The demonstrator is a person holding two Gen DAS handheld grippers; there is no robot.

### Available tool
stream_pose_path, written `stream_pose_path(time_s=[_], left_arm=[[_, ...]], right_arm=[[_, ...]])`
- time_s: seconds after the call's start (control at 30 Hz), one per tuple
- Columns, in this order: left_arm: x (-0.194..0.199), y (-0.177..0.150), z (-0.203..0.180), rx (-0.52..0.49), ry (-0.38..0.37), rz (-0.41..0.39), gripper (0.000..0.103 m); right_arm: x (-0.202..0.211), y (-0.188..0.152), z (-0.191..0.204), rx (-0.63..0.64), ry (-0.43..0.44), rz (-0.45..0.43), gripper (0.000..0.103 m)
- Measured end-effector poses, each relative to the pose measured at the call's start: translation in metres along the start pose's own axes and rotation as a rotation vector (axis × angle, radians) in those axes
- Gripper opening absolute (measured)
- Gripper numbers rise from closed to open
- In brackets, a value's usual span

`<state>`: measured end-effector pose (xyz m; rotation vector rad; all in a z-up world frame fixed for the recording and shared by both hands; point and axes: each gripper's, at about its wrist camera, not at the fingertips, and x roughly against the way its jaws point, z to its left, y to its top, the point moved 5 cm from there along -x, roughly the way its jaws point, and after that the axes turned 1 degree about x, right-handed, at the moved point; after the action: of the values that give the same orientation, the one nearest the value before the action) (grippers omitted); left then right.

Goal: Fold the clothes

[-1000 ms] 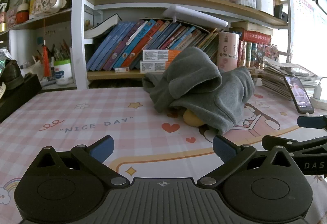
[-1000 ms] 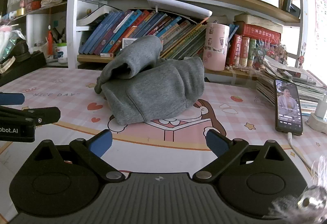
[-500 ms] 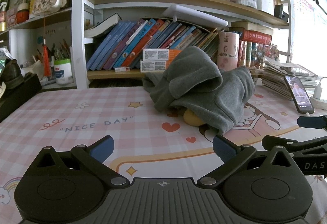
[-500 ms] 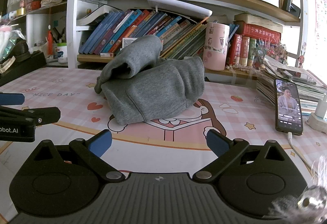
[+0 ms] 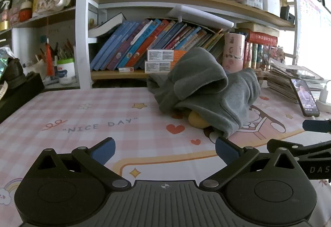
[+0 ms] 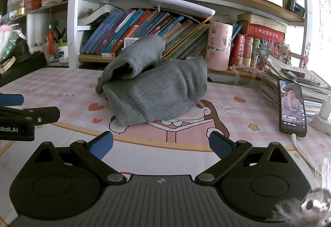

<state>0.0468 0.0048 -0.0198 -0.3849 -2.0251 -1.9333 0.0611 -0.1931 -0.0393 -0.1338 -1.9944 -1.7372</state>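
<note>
A crumpled grey garment point(image 6: 157, 90) is seen heaped at twelve o'clock on the pink checked desk mat point(image 5: 82, 123), while the left gripper point(image 5: 165, 149) and right gripper point(image 6: 161, 143) are held short of it, spread wide and empty, seemingly for a first grasp.

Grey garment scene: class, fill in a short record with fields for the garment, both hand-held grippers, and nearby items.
garment: grey garment, bunched in a heap on the mat
left hand-held gripper: open, short of garment
right hand-held gripper: open, short of garment
phone: right of garment, screen lit
yellow item: partly under garment
</note>
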Motion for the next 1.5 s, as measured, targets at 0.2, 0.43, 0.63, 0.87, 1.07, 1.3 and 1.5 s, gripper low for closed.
stream_pose_path(time_s=[0.2, 0.43, 0.63, 0.87, 1.07, 1.3, 1.5], left_arm=[[0.000, 0.000, 0.000, 0.001, 0.000, 0.001, 0.103], [0.000, 0.000, 0.000, 0.001, 0.001, 0.001, 0.103], [0.001, 0.000, 0.000, 0.004, 0.004, -0.002, 0.103], [0.001, 0.000, 0.001, 0.008, 0.008, -0.005, 0.103], [-0.001, 0.000, -0.001, 0.001, 0.000, 0.003, 0.103], [-0.004, 0.001, 0.004, 0.056, -0.058, 0.002, 0.103], [-0.015, 0.010, 0.005, 0.086, -0.095, -0.009, 0.103]], right_arm=[[-0.001, 0.000, -0.001, 0.000, 0.000, 0.001, 0.100], [-0.001, 0.000, 0.000, -0.001, -0.001, 0.002, 0.100], [-0.001, 0.000, 0.000, 0.000, -0.001, 0.002, 0.100], [0.000, 0.000, 0.003, 0.020, 0.007, -0.002, 0.103], [-0.007, -0.001, 0.003, 0.013, 0.054, 0.035, 0.103], [-0.016, 0.003, 0.002, 0.015, 0.145, 0.047, 0.103], [-0.041, 0.029, -0.012, 0.033, 0.132, 0.030, 0.103]])
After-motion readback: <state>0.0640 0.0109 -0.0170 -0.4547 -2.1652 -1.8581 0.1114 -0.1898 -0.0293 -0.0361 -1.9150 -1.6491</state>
